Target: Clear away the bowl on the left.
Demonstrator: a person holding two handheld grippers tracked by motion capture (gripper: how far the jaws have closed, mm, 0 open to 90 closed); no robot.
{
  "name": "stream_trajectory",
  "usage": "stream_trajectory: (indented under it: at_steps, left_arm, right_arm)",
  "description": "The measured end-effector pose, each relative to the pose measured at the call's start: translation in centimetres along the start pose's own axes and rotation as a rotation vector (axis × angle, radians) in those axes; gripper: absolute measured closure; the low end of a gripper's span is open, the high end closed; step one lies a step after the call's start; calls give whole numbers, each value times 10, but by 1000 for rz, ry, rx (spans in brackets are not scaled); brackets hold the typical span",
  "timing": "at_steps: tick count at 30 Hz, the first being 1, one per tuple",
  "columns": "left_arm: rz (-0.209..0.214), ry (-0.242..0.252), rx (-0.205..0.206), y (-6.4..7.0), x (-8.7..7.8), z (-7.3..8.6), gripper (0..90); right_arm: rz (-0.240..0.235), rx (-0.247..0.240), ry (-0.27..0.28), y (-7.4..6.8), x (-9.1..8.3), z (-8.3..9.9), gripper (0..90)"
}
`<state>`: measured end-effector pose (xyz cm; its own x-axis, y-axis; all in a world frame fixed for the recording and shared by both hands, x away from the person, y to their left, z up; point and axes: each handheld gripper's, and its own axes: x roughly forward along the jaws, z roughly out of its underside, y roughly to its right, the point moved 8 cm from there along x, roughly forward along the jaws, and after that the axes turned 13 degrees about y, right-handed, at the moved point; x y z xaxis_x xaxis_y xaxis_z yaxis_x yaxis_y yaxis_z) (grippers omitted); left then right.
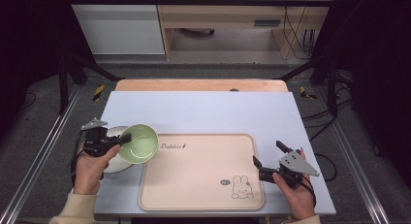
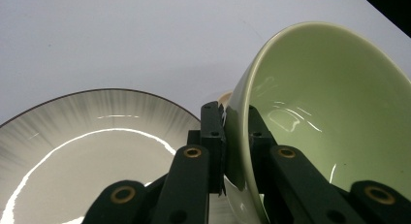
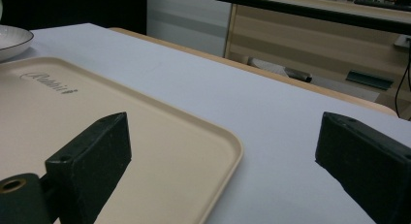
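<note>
Bowl: a glossy pale green bowl [image 1: 139, 143] at the left of the table, tipped on edge with its hollow facing up and right; it hangs over the left rim of the tray and over the plate's right side; plain inside, highlights on the glaze, nothing in it
Left gripper: the left gripper [image 1: 118, 143] pinches the bowl's near-left rim; jaws nearly closed, one inside the wall and one outside, as the left gripper view [image 2: 236, 146] shows
Step in hand: by my reading, carrying the bowl off the plate toward the tray; bowl lifted and not yet set down
Next move: likely calls for moving right over the tray, levelling the bowl, lowering it flat, then easing the jaws apart; a rim pinch on smooth glaze may slip if tilted further
Plate: a grey-white plate [image 2: 72, 146] with dark rim, under and left of the bowl
Tray: beige tray [image 1: 194, 195] with a rabbit drawing, near centre; bare
Right gripper: the right gripper [image 1: 269, 158] rests at the tray's right edge; jaws wide apart, holding nothing
Table: pale table [image 1: 203, 112] top; far half bare
</note>
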<state>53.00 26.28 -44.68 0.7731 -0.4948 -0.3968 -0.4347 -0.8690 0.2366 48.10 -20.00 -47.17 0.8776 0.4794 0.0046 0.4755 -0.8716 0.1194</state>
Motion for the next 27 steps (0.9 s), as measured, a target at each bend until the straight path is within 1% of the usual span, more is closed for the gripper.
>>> stream_trajectory:
  at_steps: [1,3,4,7,8,11,13,15,18,19,20,24,27]
  left_arm:
    - [0,0,0,0,0,0,829]
    - [3,-3,8,4,2,1,829]
    - [14,-5,8,7,4,2,830]
    - [20,-5,6,10,6,3,829]
    - [29,-11,11,14,8,5,829]
    - [35,-20,16,20,12,9,829]
    - [50,-29,22,26,15,11,829]
    - [56,-35,31,30,18,12,829]
    - [70,-39,40,38,21,13,830]
    - [70,-39,40,38,21,13,829]
    - [79,-37,44,43,23,12,829]
    - [103,-40,41,54,27,15,829]
    - [123,-61,64,64,31,19,829]
  right_arm:
    - [0,0,0,0,0,0,59]
    - [-3,-1,1,-1,1,0,59]
    - [-3,1,1,-1,2,0,59]
    - [-5,4,1,0,2,0,56]
    - [-6,2,7,0,2,0,54]
    - [-17,15,28,0,2,-3,52]
    - [-20,10,28,-1,4,-3,52]
    - [-25,1,28,-2,5,-2,53]
    - [-30,1,27,-3,5,-2,53]
    - [-30,1,27,-3,5,-2,53]
    - [-31,2,27,-3,5,-1,53]
    - [-30,8,28,-3,5,-1,52]
    - [-29,6,27,-3,5,-2,53]
